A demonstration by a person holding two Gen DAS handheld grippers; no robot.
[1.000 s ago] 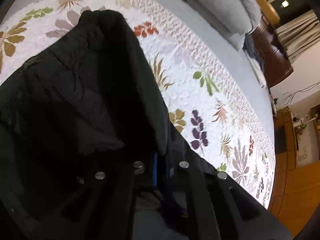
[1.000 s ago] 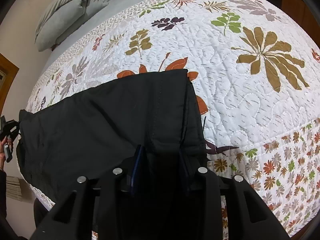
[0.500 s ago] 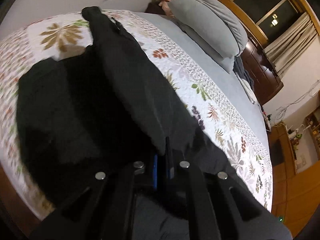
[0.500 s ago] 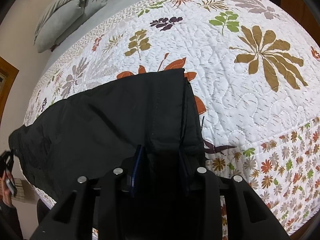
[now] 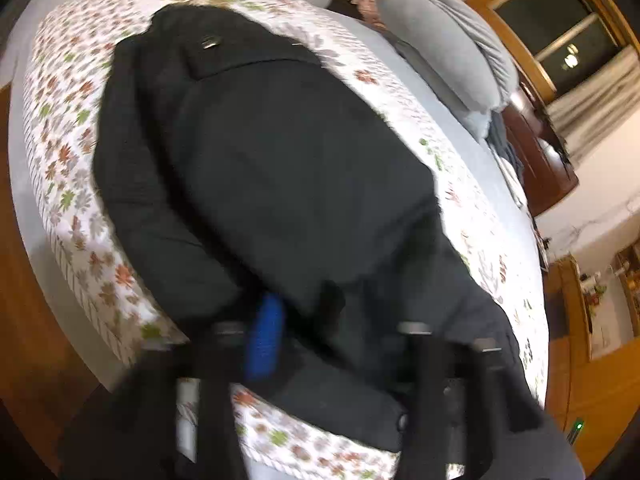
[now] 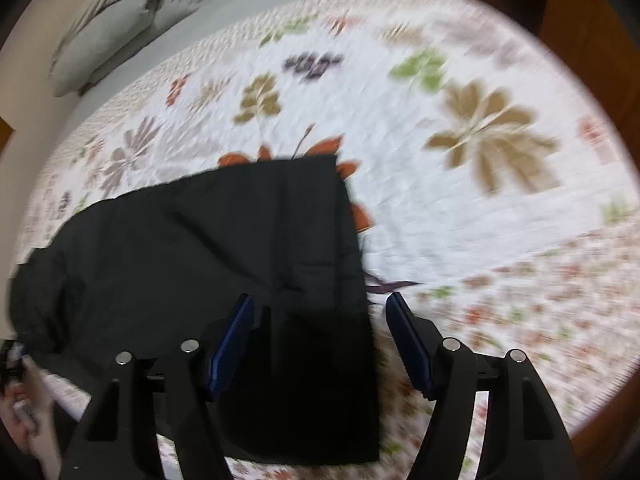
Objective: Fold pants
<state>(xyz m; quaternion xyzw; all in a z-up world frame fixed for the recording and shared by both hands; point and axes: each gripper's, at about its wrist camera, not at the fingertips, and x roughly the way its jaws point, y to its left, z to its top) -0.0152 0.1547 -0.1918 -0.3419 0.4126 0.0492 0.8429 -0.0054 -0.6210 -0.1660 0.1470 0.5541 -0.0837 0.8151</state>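
Observation:
The black pants (image 5: pixel 280 160) lie along the near edge of the flowered quilt (image 5: pixel 60 120), with a metal clasp (image 5: pixel 210 42) showing at their far end. My left gripper (image 5: pixel 344 344) is low over the near end. Its jaws are opening, black cloth lies loose between them, and the blue pad (image 5: pixel 264 336) is bare. In the right wrist view the pants (image 6: pixel 200 240) end in a straight hem. My right gripper (image 6: pixel 320 340) hangs over that hem with its jaws opening. Both its blue pads (image 6: pixel 232 344) stand clear of the cloth.
Grey pillows (image 5: pixel 448 52) and a grey sheet lie at the head of the bed. Dark wooden furniture (image 5: pixel 536 160), a window and curtains stand beyond. Wooden floor (image 5: pixel 28 320) borders the bed edge. A person's hand (image 6: pixel 20 412) shows at the lower left of the right wrist view.
The left gripper swept the pants' end across the bed and let go, its jaws now apart. The right gripper released the hem, spread wide and rose a little.

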